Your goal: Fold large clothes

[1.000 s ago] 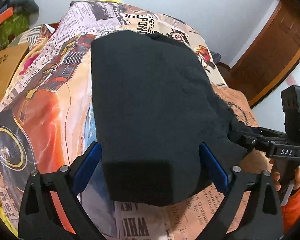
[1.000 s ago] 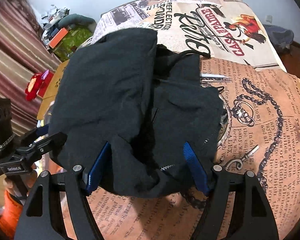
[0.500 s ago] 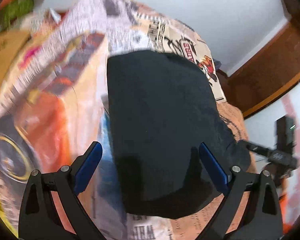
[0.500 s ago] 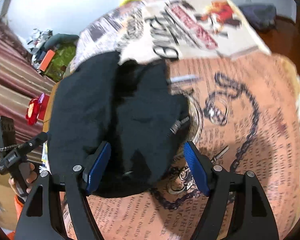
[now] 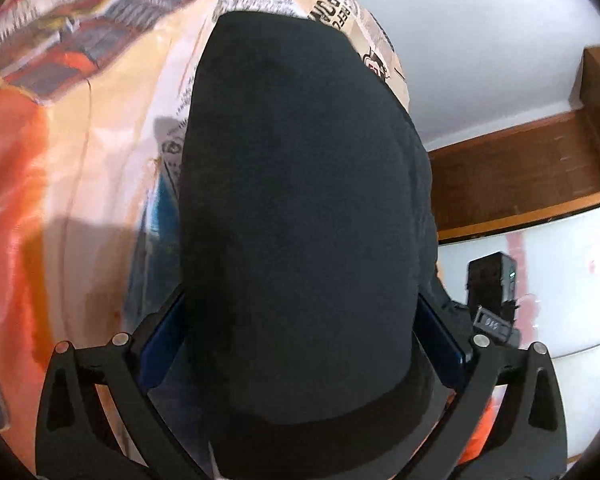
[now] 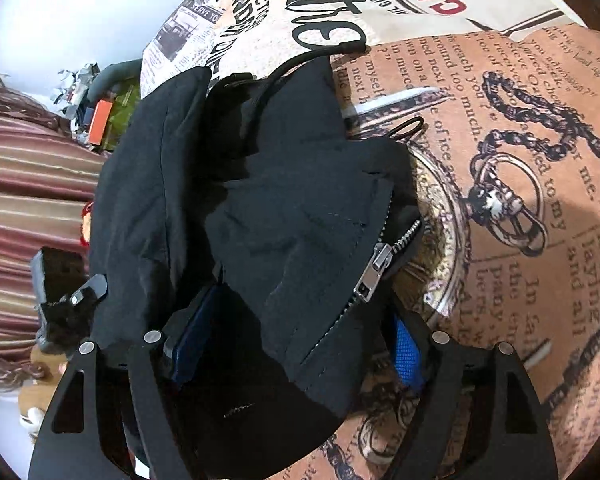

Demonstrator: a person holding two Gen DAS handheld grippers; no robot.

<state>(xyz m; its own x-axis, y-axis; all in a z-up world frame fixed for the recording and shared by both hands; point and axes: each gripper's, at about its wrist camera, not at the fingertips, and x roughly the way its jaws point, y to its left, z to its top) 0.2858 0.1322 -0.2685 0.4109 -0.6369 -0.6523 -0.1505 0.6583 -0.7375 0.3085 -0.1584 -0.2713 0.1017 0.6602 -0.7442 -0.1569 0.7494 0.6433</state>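
A folded black jacket (image 5: 300,220) lies on a bed with a printed newspaper-style cover (image 5: 80,140). In the left wrist view its near end fills the space between my left gripper's (image 5: 300,332) wide-open blue pads (image 5: 162,340). In the right wrist view the jacket (image 6: 260,220) shows a silver zipper pull (image 6: 374,276) and a black drawcord (image 6: 300,64). My right gripper (image 6: 296,336) is open, its pads on either side of the jacket's near edge. The left gripper (image 6: 66,304) shows at that view's left, the right gripper (image 5: 496,308) at the left view's right.
The printed cover (image 6: 520,160) spreads to the right of the jacket. A striped curtain (image 6: 28,184) and cluttered items (image 6: 100,112) stand at the left. A wooden door frame (image 5: 520,176) and a white wall are beyond the bed.
Both grippers have moved in toward the jacket, which now fills the space between each pair of pads. The jacket looks larger and closer in both views.
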